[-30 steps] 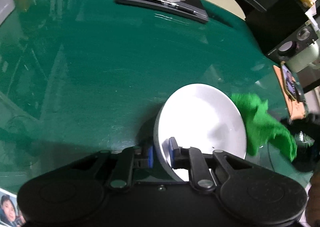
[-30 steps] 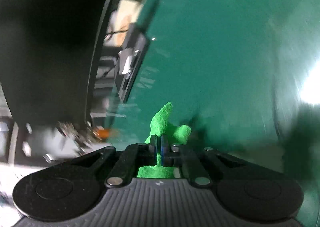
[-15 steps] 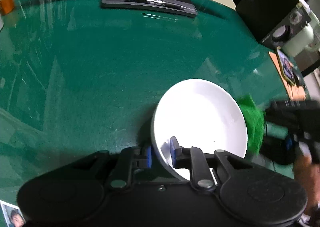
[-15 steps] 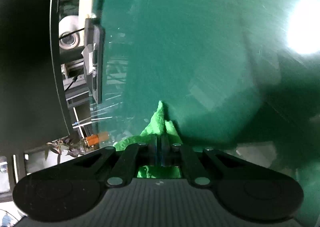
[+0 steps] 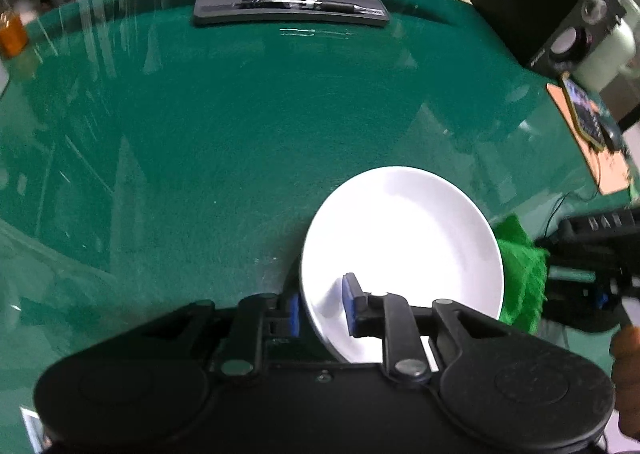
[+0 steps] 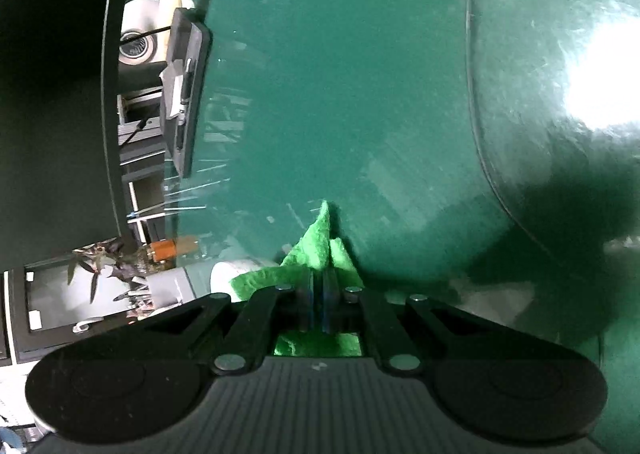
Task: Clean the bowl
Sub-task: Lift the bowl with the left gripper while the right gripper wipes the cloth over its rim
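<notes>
Left wrist view, bowl: we are looking at the white bowl (image 5: 402,254) on the green table (image 5: 200,142), near and right of centre, its near-left rim passing between our left gripper (image 5: 322,310) fingers.
Left wrist view, fingers: one blue pad (image 5: 351,304) is sitting inside the bowl and the other outside it; the jaws have just been opening, with the rim between them, and a gap is now showing at the outer pad, so we are judging the grip as loosened, not clamped.
Left wrist view, cloth: the green cloth (image 5: 520,274) is now lying just beside the bowl's right rim, carried by the right gripper (image 5: 592,254); a second ago it was hanging looser and a little farther right.
Left wrist view, background: a dark tray (image 5: 288,8) with a pen is sitting at the far edge.
Right wrist view, fingers: our right gripper (image 6: 318,306) pads are pressed together, pinching the green cloth (image 6: 320,246), which is sticking out ahead in a pointed fold.
Right wrist view, change: this view has swung since a second ago, and a pale edge at the lower left, behind the cloth, may be the bowl.
Meaning for the task: we are judging that wiping is about to begin, though a loosened left hold could be letting the bowl slide under the cloth.
</notes>
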Tool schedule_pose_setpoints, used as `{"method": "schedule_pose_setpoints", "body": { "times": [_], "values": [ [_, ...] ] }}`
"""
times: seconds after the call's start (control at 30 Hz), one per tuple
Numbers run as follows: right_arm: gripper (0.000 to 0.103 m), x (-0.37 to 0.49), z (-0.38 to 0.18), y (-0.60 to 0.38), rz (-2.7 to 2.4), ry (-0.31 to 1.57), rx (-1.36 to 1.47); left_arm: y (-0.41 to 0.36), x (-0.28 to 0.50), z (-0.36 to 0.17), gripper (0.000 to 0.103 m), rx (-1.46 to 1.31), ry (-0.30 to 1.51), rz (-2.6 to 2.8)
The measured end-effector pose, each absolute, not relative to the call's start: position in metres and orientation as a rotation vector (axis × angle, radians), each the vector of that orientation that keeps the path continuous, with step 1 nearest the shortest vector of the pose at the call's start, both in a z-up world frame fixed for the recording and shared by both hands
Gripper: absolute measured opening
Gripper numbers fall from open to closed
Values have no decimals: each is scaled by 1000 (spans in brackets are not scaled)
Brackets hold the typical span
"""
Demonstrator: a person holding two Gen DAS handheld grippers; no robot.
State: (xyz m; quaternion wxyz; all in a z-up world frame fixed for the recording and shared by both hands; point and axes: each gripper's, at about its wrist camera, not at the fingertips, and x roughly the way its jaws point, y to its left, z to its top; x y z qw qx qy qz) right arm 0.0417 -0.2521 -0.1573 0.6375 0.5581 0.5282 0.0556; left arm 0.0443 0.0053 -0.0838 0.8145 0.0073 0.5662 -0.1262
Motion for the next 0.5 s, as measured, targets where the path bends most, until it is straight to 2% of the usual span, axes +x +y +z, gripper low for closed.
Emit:
{"method": "schedule_pose_setpoints", "body": {
  "times": [0.23,0.5],
  "values": [
    [4,78,-150,-234,173,1173,1185,0,40,-81,23,67,1200,-259],
    [4,38,-153,-256,142,1225,1210,-11,42,-83,24,108,1184,-266]
  ]
}}
